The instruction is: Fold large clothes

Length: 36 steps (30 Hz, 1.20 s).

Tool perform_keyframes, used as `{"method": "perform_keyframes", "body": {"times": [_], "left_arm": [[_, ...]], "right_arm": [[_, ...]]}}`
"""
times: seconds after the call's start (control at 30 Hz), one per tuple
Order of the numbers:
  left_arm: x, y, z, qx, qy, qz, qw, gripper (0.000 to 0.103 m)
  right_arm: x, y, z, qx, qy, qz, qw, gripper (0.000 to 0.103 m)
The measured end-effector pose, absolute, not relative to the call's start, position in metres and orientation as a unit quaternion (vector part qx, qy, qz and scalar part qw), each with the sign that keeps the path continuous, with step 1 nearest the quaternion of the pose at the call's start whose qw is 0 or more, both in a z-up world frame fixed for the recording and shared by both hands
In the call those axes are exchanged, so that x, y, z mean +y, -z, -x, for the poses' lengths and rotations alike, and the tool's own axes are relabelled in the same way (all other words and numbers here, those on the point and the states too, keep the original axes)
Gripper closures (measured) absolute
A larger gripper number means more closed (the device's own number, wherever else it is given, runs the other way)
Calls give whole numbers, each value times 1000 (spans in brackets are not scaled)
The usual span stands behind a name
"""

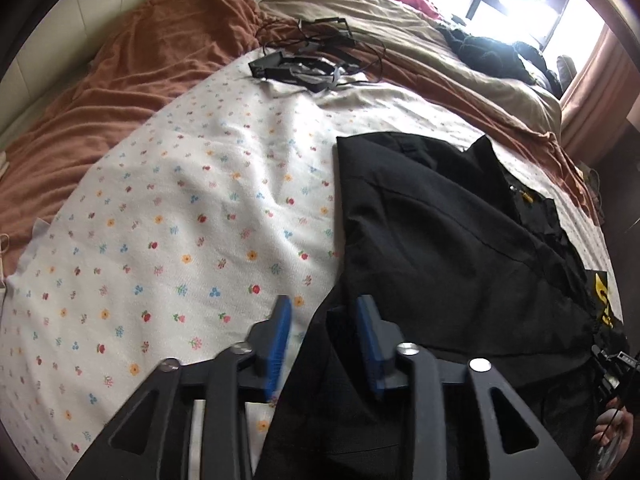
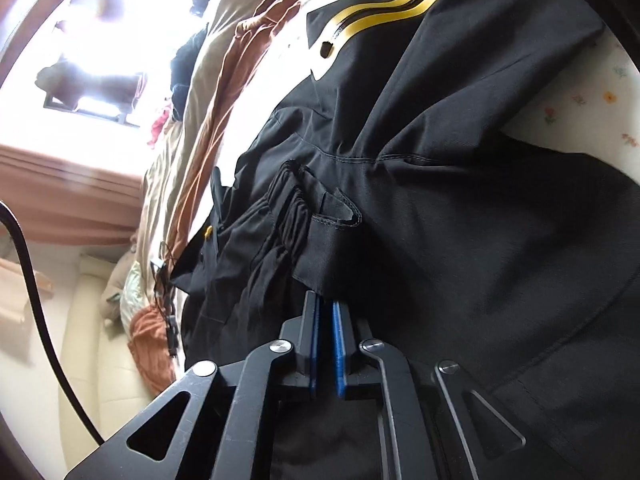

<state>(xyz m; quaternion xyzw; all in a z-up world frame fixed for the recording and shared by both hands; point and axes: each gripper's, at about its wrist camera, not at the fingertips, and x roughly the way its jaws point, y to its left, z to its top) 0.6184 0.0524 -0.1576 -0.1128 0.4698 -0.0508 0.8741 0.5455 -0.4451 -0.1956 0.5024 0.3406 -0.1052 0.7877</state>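
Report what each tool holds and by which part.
Left tool is open, straddling the black jacket's near edge, not gripping. Right tool is nearly closed beside the elastic cuff; a grip cannot be confirmed.

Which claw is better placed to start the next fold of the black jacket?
Probably right: the right claw sits nearly shut at the black jacket cuff. The left claw is open over its edge.

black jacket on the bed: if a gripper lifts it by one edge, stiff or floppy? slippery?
Probably floppy: the black jacket lies in soft folds on the flowered sheet. Possibly slick, since its smooth shell shows a slight sheen. Likely to trail unevenly, with the gathered cuff and yellow zipper adding bulk.
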Motion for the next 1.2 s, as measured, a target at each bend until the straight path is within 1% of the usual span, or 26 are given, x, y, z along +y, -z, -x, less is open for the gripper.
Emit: {"method": "perform_keyframes", "body": {"times": [0.03,0.07,0.17,0.33,0.37,0.4,0.47,0.53,0.63,0.87,1.13,1.17,1.2], "left_arm": [[49,152,-617,458,57,112,880,37],[44,147,-615,448,60,108,885,34],[29,142,-612,437,76,99,891,34],[3,154,-602,461,84,102,877,34],[-3,154,-599,463,82,101,877,34],[-10,152,-596,465,79,98,876,34],[-24,147,-591,466,76,89,877,28],[-39,139,-582,458,80,83,881,17],[-59,124,-568,440,93,80,890,9],[-98,104,-541,421,117,113,892,9],[-155,102,-526,422,138,138,886,9],[-159,104,-525,421,140,141,885,9],[-162,106,-525,420,143,142,885,9]], "right_arm": [[-445,193,-542,343,108,-499,788,81],[-446,191,-539,338,109,-500,790,73],[-449,185,-532,328,120,-496,795,72],[-459,180,-520,320,125,-506,791,72],[-462,175,-516,318,129,-499,795,70],[-465,170,-511,317,135,-489,801,60],[-470,162,-502,311,149,-479,807,45],[-475,153,-491,300,161,-475,812,44],[-487,141,-478,297,168,-468,815,44],[-523,119,-455,292,185,-441,829,44],[-549,110,-447,321,123,-442,829,44],[-550,108,-447,327,127,-432,831,44],[-551,104,-448,338,144,-410,835,40]]}}
